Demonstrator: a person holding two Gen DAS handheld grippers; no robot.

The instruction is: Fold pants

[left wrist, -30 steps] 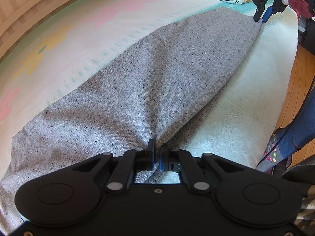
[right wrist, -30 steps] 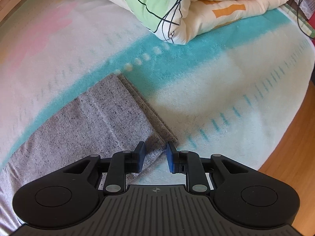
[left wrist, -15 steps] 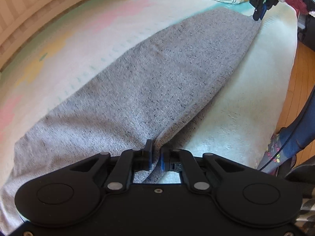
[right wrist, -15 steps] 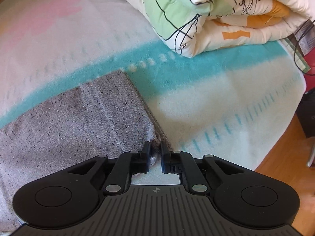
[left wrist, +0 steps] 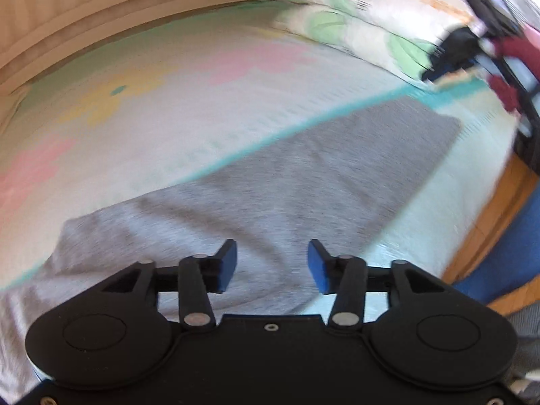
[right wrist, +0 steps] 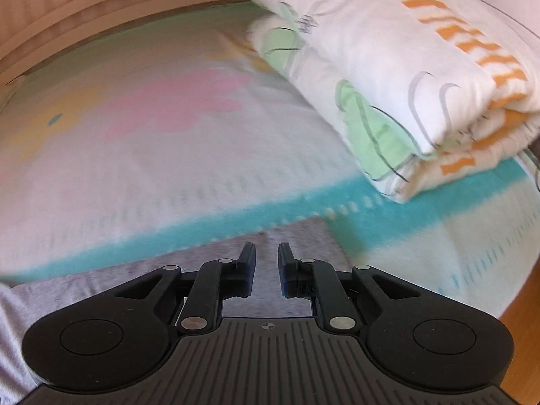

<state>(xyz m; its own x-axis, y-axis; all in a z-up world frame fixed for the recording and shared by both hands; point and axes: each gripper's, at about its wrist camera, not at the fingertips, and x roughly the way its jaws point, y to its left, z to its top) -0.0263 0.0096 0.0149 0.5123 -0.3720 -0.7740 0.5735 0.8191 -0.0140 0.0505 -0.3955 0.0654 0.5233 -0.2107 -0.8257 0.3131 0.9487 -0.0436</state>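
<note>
The grey knit pants (left wrist: 287, 182) lie flat and long on the bed, stretching from the lower left to the upper right in the left wrist view. My left gripper (left wrist: 272, 266) is open and empty, above the near end of the pants. My right gripper (right wrist: 266, 266) is open with a narrow gap and holds nothing, above the far end of the pants (right wrist: 297, 236). The right gripper also shows blurred at the upper right of the left wrist view (left wrist: 452, 54). Both views are motion-blurred.
The bed (left wrist: 168, 118) has a pastel blanket with a teal stripe (right wrist: 236, 216). A folded quilt (right wrist: 388, 77) lies at the back right. A wooden bed frame (right wrist: 101, 10) runs along the far side. Wooden floor (left wrist: 486, 216) is at the right.
Both grippers have opened, let go of the pants and lifted away. The pants now lie flat on the bed.
</note>
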